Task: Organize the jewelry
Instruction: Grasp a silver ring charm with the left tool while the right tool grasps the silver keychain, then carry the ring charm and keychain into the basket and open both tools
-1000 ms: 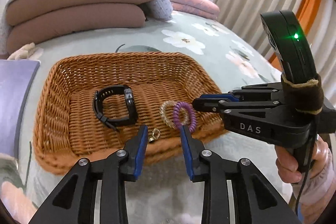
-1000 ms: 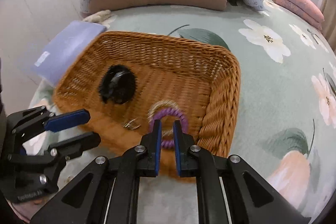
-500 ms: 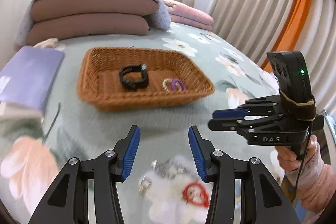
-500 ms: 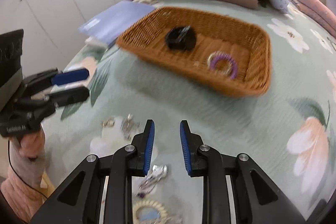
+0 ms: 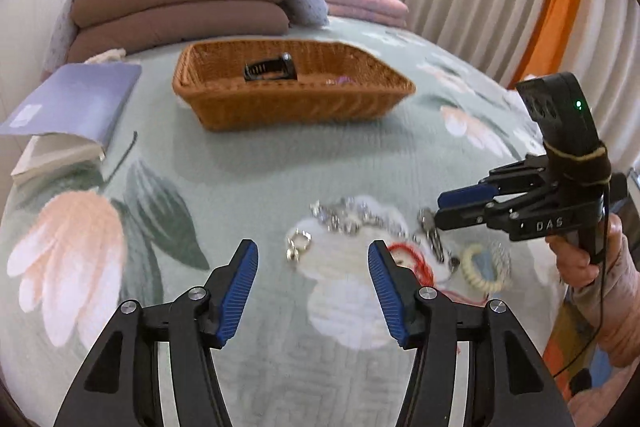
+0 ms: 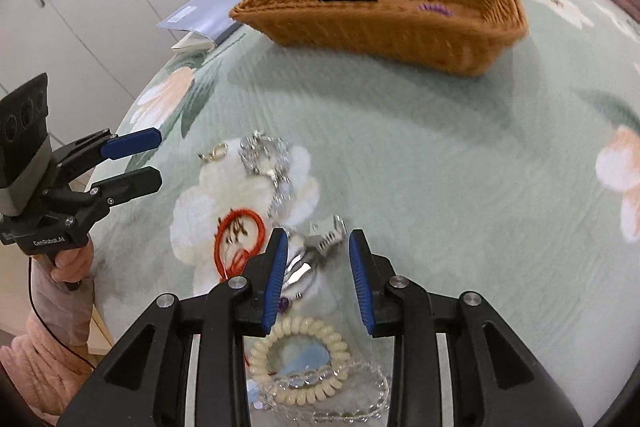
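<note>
Nearest, the right gripper (image 6: 316, 269) is seen with its jaws parted and empty, hanging low over a silver clasp piece (image 6: 326, 233) that lies between the blue pads; a cream coil bracelet (image 6: 298, 363) and a clear bead strand (image 6: 340, 407) lie just under its frame. Beside these a red cord bracelet (image 6: 238, 235) and a silver chain (image 6: 266, 157) are spread on the floral bedspread (image 6: 440, 155). The left gripper (image 5: 313, 285) is likewise held open with nothing between its fingers, above a small gold ring charm (image 5: 298, 245). For a clean pick, one piece is best straddled squarely and the pads closed only once neighbouring strands are excluded, since tangling is judged likely. Farther off, the wicker basket (image 5: 288, 107) already holds a black watch (image 5: 272, 69) and a purple hair tie (image 6: 434, 7). "DAS" is read on the right gripper and what looks like "GenRobot.AI" on the left; no other writing can be made out
</note>
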{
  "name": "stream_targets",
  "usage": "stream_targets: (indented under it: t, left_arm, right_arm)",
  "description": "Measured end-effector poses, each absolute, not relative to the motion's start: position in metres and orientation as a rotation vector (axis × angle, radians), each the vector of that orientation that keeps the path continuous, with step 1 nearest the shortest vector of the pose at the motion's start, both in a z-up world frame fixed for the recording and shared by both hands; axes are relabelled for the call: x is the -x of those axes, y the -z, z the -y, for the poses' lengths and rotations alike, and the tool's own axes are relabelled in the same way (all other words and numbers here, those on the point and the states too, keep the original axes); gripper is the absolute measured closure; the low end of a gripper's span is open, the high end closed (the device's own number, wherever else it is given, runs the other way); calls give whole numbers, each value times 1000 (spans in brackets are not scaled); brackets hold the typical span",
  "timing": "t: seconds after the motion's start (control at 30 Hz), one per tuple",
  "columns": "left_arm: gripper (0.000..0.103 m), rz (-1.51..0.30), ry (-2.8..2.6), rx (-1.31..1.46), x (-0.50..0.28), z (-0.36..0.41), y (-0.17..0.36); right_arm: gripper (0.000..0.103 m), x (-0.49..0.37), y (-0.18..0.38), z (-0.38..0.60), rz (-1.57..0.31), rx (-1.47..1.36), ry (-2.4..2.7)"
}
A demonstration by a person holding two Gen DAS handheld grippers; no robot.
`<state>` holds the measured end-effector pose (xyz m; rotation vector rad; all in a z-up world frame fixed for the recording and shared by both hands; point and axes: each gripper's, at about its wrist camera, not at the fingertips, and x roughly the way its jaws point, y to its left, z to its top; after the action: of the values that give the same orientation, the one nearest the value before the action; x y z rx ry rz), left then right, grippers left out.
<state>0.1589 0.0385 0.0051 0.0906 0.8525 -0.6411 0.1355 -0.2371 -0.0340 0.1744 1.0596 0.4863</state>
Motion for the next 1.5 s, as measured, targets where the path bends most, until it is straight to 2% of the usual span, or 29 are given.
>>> stream_targets:
  t: [0.77, 0.9, 1.07, 1.23, 1.3, 1.4, 1.5]
  left_arm:
    - [45, -919, 570, -94, -171, -24, 24]
    - [59, -939, 551, -88, -175, -21, 28]
    - [60, -948, 523, -72, -178, -19, 30]
    - [61, -946, 492, -80, -179, -13, 32]
    - [67, -942, 477, -95, -179, -11, 33]
    - [90, -938, 469, -97, -178, -11, 33]
    - [92, -936, 474, -88, -178, -12, 32]
  right_arm:
    - [68, -113, 41, 216, -932, -193, -226]
    - [68, -114, 42, 209, -920, -179, -200]
    - [78, -119, 42, 205, -920, -159, -167]
    - [79, -119, 42, 202, -911, -148, -158]
    - [79, -119, 43, 202, -908, -149, -160]
    - [79, -118, 43, 206, -903, -171, -175]
    - [80, -115, 41, 211, -887, -201, -200]
